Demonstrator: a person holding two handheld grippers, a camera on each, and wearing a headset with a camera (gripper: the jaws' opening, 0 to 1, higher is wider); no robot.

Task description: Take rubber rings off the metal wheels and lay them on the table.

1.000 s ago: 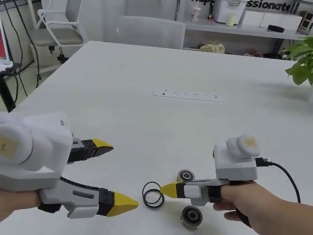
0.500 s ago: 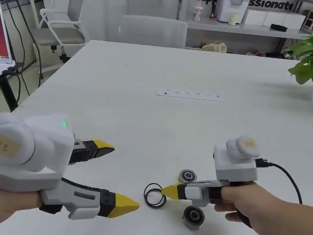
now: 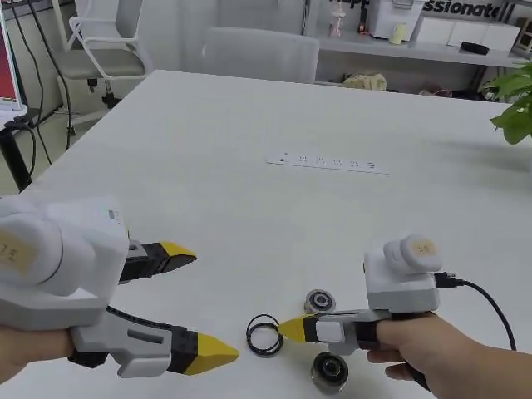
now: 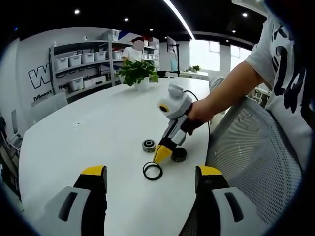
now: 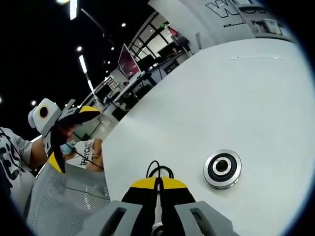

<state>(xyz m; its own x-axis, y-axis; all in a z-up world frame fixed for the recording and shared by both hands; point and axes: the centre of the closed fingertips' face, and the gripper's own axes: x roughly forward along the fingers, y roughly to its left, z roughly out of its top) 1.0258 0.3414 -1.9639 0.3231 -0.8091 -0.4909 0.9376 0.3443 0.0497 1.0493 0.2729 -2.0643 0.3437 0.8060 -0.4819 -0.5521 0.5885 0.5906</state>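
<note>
Left gripper [image 3: 196, 304] lower left, jaws wide apart, right gripper [image 3: 293, 329] lower middle, jaws pressed together, tip next to black rings [image 3: 264, 336], two wheels [image 3: 318, 300] close by on white table [image 3: 249, 199]

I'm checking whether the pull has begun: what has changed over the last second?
Nothing has visibly moved; only the head camera drifted slightly. The right gripper stays shut, its tip at the rubber rings lying on the table; the left gripper stays open; both metal wheels lie where they were.
</note>
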